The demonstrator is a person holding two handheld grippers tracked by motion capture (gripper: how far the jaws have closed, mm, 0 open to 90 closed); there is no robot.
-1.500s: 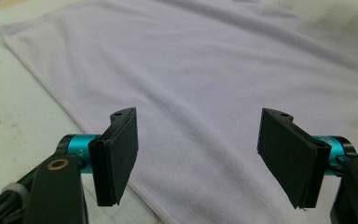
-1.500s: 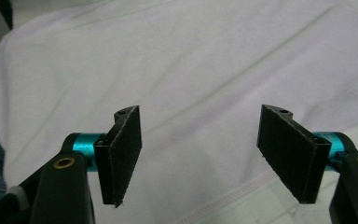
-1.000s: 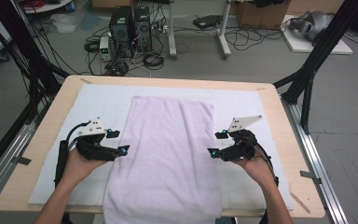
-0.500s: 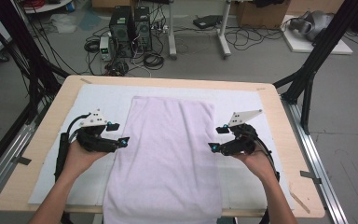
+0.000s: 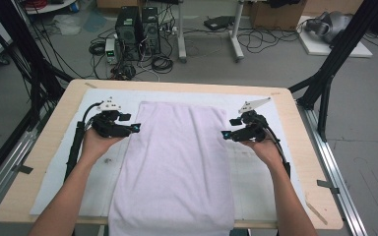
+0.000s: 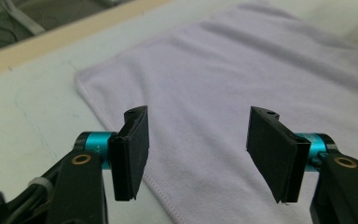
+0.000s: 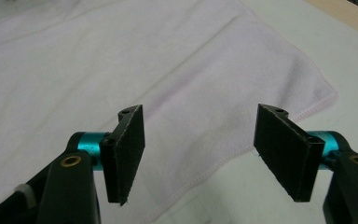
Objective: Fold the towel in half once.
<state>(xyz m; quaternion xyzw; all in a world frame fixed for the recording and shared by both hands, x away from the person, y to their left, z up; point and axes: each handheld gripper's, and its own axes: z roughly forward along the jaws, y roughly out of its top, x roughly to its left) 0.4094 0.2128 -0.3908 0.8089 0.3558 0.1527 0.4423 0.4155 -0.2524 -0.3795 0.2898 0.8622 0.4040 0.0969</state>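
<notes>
A pale lilac towel point(image 5: 177, 167) lies flat along the middle of the table, and its near end hangs over the front edge. My left gripper point(image 5: 137, 128) hovers at the towel's left edge near the far corner. In the left gripper view the towel's hem point(image 6: 121, 135) runs under the left gripper point(image 6: 200, 114), whose jaws stand apart and have just been closing, with nothing pinched. My right gripper point(image 5: 225, 133) mirrors it at the right edge. In the right gripper view the right gripper point(image 7: 200, 112) is over the towel's corner point(image 7: 307, 93), its jaws also narrowing but apart and empty.
A white mat point(image 5: 256, 172) covers the wooden table point(image 5: 44, 162) under the towel. Black frame posts point(image 5: 334, 64) stand at the far corners. Computer towers point(image 5: 138, 24) and cables sit on the floor beyond the far edge.
Both hands have slid away from the person along the towel's side edges, toward its far corners. The towel has not moved.
</notes>
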